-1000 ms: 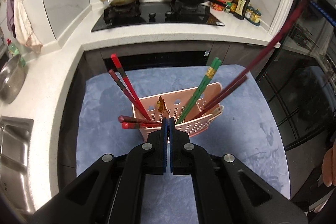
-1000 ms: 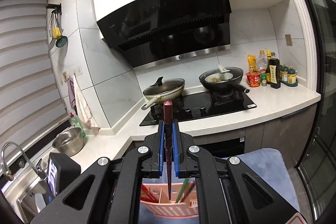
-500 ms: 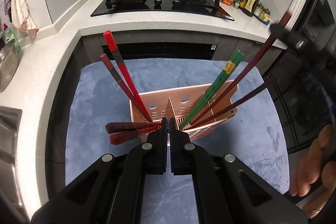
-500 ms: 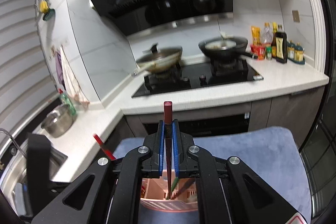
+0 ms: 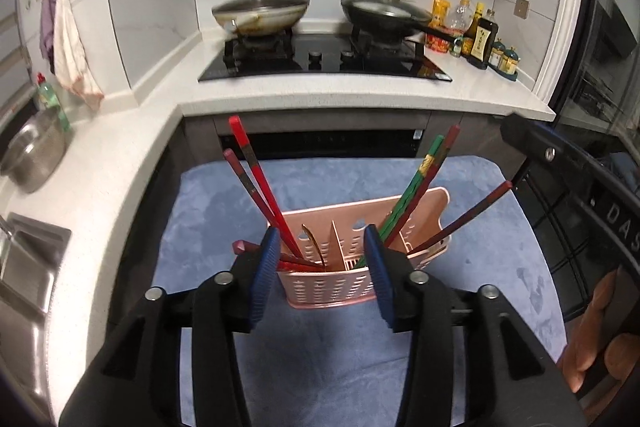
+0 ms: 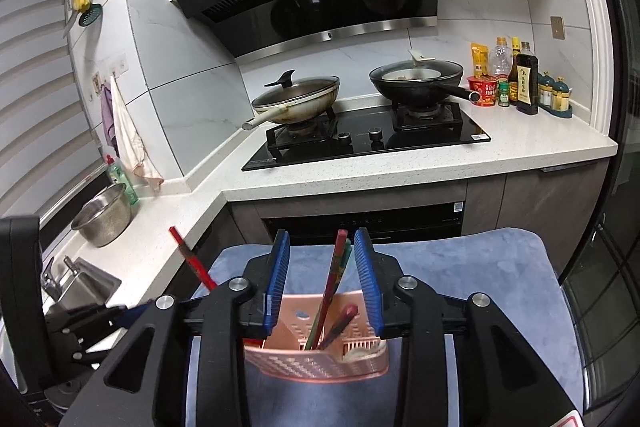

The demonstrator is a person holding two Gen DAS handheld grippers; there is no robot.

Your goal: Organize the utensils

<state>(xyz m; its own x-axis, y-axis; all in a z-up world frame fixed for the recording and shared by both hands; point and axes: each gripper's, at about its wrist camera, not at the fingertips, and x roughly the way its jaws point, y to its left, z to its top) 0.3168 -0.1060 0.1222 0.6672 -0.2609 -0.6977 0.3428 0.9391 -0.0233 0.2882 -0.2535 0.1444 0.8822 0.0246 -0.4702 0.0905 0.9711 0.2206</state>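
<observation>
The pink utensil holder [image 5: 352,259] stands on the blue mat [image 5: 500,267], chopsticks [image 5: 256,183] leaning toward 11 and 1 o'clock. Left gripper [image 5: 320,269] and right gripper [image 6: 322,281] fingers are spreading apart, pinching nothing.

2 lidded pans [image 6: 296,99] sit on the black hob [image 6: 368,141] far ahead of the tool; sauce bottles [image 6: 526,83] stand right, steel bowl [image 6: 102,219] left.

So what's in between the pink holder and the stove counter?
Only bare blue mat, then the dark cabinet front below the counter. Nothing lies on that stretch behind the pink holder; the left wrist view shows it best.
</observation>
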